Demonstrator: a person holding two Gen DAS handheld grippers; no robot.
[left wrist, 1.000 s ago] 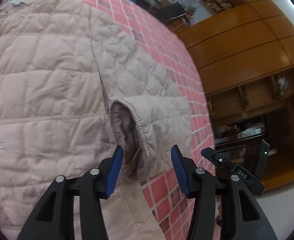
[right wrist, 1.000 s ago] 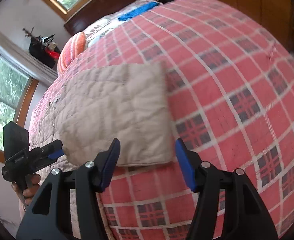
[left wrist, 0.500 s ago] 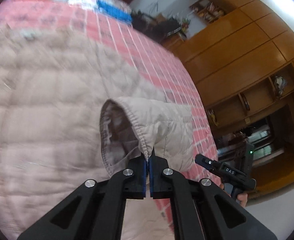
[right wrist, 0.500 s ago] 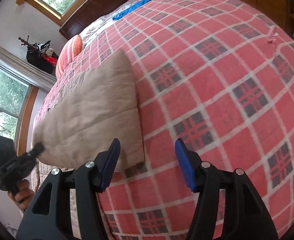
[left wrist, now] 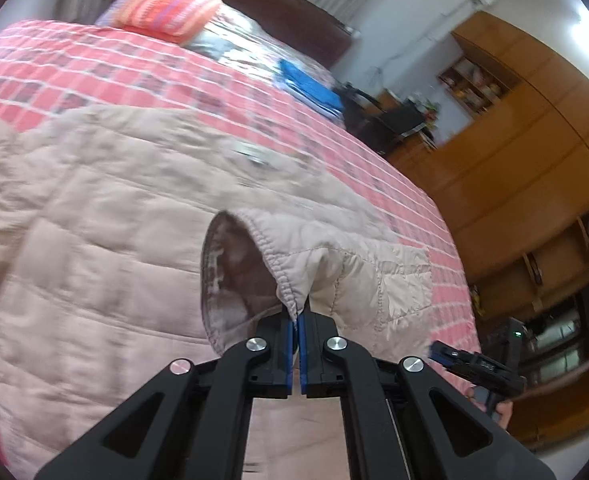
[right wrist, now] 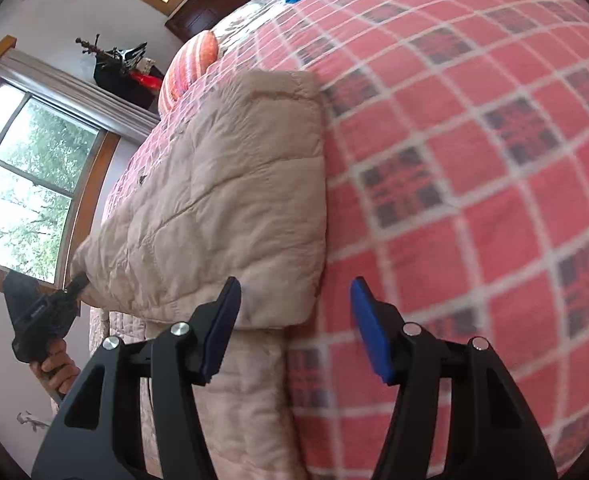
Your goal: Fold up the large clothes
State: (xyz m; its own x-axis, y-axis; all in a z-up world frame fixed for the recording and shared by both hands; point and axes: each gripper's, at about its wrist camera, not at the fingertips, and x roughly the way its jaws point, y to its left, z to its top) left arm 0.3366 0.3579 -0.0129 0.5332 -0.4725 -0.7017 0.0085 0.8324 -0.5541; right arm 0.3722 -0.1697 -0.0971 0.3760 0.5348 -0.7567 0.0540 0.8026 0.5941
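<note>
No writing was legible. The left gripper, open a second before, had clamped the beige quilted jacket's cuff hem; the right gripper stayed wide open, empty, near the red plaid bedspread's edge.

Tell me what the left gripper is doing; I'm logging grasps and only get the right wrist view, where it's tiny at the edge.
Observer: The left gripper is shut on the hem of the sleeve cuff.
Operator: Can you see inside the cuff?
Observer: Yes, the opening faces the left camera and shows a darker brown lining.
Operator: What's beyond the bed on that side?
Observer: Wooden cupboards with open shelves.
</note>
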